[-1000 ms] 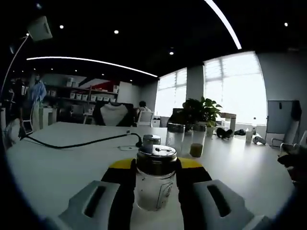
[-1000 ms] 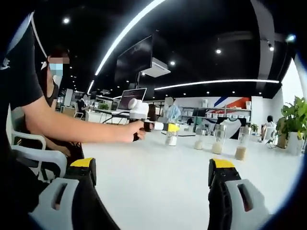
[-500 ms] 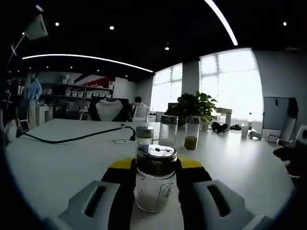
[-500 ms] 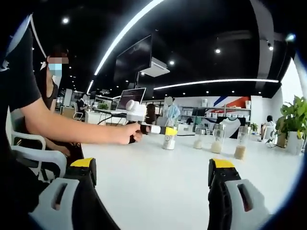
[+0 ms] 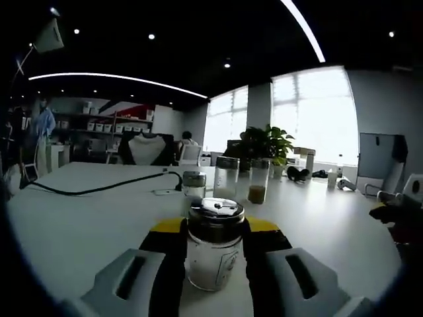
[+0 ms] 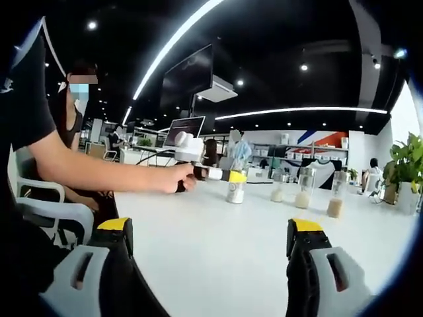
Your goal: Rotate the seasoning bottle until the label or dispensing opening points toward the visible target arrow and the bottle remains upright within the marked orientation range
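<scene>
Your left gripper (image 5: 213,254) clamps an upright bottle (image 5: 213,247) on the table (image 5: 79,224). Your right gripper (image 6: 210,247) gapes open, holding nothing.

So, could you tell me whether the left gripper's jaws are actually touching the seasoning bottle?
Touching. In the left gripper view, the left gripper has both jaws pressed against the glass sides of the seasoning bottle, with no gap on either side.

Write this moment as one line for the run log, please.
left tongs: shut on seasoning bottle | bottle: upright on white table | right tongs: open, holding nothing | target arrow: not visible
</scene>
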A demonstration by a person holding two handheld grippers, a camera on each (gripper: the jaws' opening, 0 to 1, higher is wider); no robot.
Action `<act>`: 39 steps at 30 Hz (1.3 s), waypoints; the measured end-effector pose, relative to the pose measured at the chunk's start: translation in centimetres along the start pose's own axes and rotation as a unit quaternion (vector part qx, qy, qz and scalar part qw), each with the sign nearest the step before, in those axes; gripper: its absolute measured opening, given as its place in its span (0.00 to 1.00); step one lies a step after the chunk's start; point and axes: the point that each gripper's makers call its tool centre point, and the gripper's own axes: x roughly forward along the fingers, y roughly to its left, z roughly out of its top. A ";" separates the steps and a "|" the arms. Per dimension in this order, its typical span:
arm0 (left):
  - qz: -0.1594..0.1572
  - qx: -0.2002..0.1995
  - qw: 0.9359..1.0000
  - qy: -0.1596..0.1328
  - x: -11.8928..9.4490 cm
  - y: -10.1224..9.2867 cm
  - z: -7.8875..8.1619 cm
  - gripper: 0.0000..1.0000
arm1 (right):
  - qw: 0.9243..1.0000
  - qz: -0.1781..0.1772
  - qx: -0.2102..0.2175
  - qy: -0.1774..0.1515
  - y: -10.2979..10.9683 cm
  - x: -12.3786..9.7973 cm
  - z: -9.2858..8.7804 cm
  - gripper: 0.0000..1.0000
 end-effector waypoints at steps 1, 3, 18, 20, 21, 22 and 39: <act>0.000 -0.002 1.000 -0.001 0.0 0.1 -0.1 0.34 | 1.000 0.000 0.001 -0.001 0.0 0.0 0.0 0.99; -0.002 -0.005 1.000 -0.005 0.0 0.1 -0.1 0.34 | 1.000 0.001 0.004 -0.001 0.1 0.0 0.0 0.98; -0.014 0.005 1.000 0.011 -0.1 0.0 -0.4 0.35 | 1.000 0.004 0.020 -0.008 0.1 0.0 0.3 0.99; -0.021 0.004 1.000 0.011 -0.2 0.0 -0.4 0.35 | 1.000 0.005 0.024 -0.009 0.2 0.1 0.3 0.98; -0.025 0.004 1.000 0.011 -0.3 -0.1 -0.5 0.35 | 0.999 0.010 0.034 -0.010 0.4 0.2 0.2 0.98; -0.026 0.004 1.000 0.011 -0.3 -0.1 -0.4 0.35 | 0.999 0.011 0.038 -0.011 0.4 0.2 0.2 0.98; -0.007 0.034 0.999 0.020 -2.6 -1.4 0.6 0.68 | 0.997 -0.037 0.068 -0.001 -3.1 -0.6 0.6 0.90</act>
